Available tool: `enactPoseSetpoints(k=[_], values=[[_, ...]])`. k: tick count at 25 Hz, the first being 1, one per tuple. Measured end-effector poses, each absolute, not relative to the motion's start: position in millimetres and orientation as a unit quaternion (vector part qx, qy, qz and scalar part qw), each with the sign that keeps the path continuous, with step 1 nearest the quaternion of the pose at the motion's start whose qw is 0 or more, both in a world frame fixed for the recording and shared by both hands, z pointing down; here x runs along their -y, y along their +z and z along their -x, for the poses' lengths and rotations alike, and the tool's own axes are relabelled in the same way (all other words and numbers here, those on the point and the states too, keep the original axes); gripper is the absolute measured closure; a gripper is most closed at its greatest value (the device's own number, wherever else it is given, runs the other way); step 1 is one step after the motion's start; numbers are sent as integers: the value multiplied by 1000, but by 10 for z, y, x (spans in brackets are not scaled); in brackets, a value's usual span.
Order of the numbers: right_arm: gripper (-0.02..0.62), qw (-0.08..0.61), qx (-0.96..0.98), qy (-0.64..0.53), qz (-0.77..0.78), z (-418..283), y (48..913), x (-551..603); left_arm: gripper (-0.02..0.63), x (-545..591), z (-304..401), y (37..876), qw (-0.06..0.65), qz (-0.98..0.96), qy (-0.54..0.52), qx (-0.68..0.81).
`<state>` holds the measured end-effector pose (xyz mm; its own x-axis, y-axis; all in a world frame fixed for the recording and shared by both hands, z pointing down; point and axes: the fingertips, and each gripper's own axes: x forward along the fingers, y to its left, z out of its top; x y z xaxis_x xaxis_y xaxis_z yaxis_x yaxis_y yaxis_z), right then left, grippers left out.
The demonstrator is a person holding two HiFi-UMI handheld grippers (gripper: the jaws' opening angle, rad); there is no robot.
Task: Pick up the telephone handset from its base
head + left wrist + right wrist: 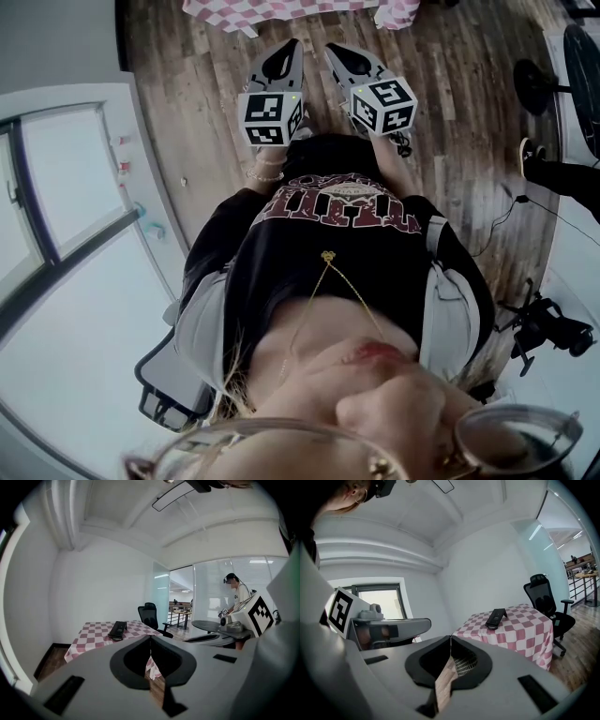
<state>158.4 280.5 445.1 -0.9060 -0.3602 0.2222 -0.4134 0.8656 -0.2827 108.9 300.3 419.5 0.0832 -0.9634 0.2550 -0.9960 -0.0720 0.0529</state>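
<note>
**A:** What's over on the left?

**B:** A window. Next to it is the left gripper, held out in front of the person over the wood floor. Its jaws are clenched together at the tips with nothing between them. You can see that plainly looking along it.

**A:** And the right gripper?

**B:** It's just beside the left one, at about the same height, and the two aren't touching. Its jaws are closed tight too, and empty, with only floor showing through the slit behind the tips.

**A:** So where's the phone?

**B:** It's on the table with the red-and-white checked cloth, ahead of both grippers and well apart from them. It's a dark, flat thing lying near the far side of the cloth. From the left gripper it sits a little left of the jaw tips. From the right gripper it sits up and to the right.

**A:** Is the handset on its base?

**B:** It looks like one dark block, but it's too small for me to tell.

**A:** Anything further right?

**B:** A black chair stands just beside the table's right edge.
</note>
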Motion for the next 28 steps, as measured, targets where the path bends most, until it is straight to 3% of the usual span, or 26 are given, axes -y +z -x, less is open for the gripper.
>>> enactPoseSetpoints(k=[28], values=[[575, 80, 954, 162, -239, -435, 4491, -2172, 595, -2339, -108, 4336, 119, -768, 69, 625]])
